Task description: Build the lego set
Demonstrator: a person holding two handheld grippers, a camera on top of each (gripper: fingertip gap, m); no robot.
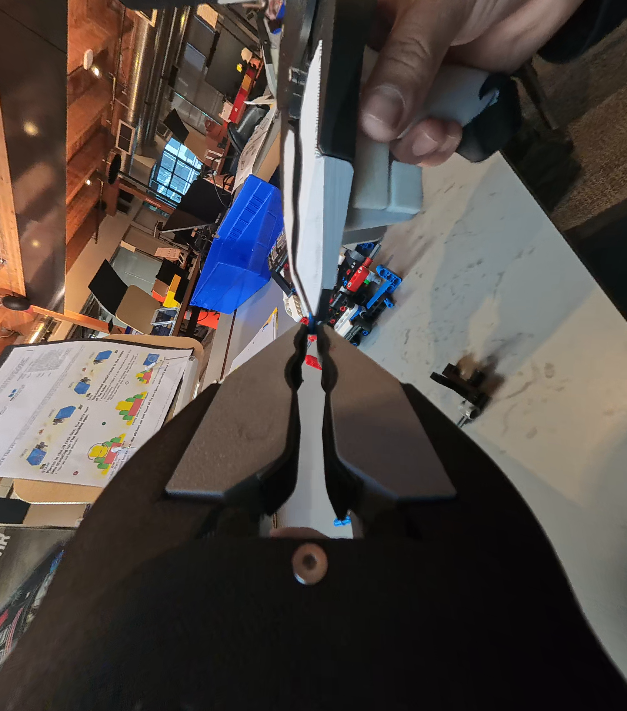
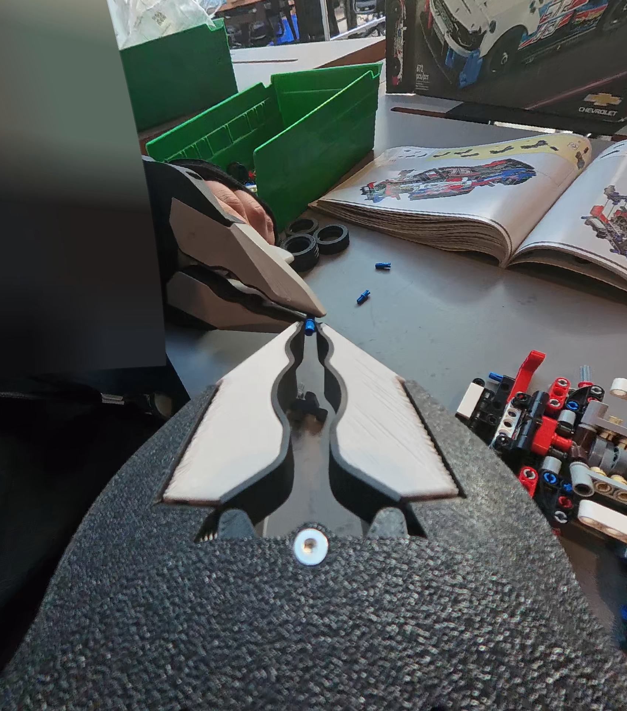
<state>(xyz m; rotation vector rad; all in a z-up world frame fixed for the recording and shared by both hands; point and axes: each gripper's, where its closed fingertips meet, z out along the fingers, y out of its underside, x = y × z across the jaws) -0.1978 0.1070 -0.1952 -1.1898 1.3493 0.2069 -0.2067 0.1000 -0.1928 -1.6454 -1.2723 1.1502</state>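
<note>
A small blue pin (image 2: 308, 325) is pinched between the tips of my right gripper (image 2: 309, 327), above the table. My left gripper (image 2: 313, 313) comes in from the left in the right wrist view, and its closed tips meet the pin's far end. In the left wrist view my left gripper (image 1: 312, 330) is closed on the same blue pin (image 1: 312, 327), tip to tip with the right gripper (image 1: 308, 313) coming down from above. The part-built Lego car chassis (image 2: 573, 434) lies at the right and also shows in the left wrist view (image 1: 361, 292).
Two loose blue pins (image 2: 383, 265) (image 2: 363, 297), black tyres (image 2: 315, 240), green bins (image 2: 315, 127), an open instruction booklet (image 2: 496, 200) and the set's box (image 2: 515, 57) lie beyond. A black piece (image 1: 462, 384), a blue bin (image 1: 242, 246) and a printed sheet (image 1: 69, 408) are nearby. My left and right fingertips are right by each other.
</note>
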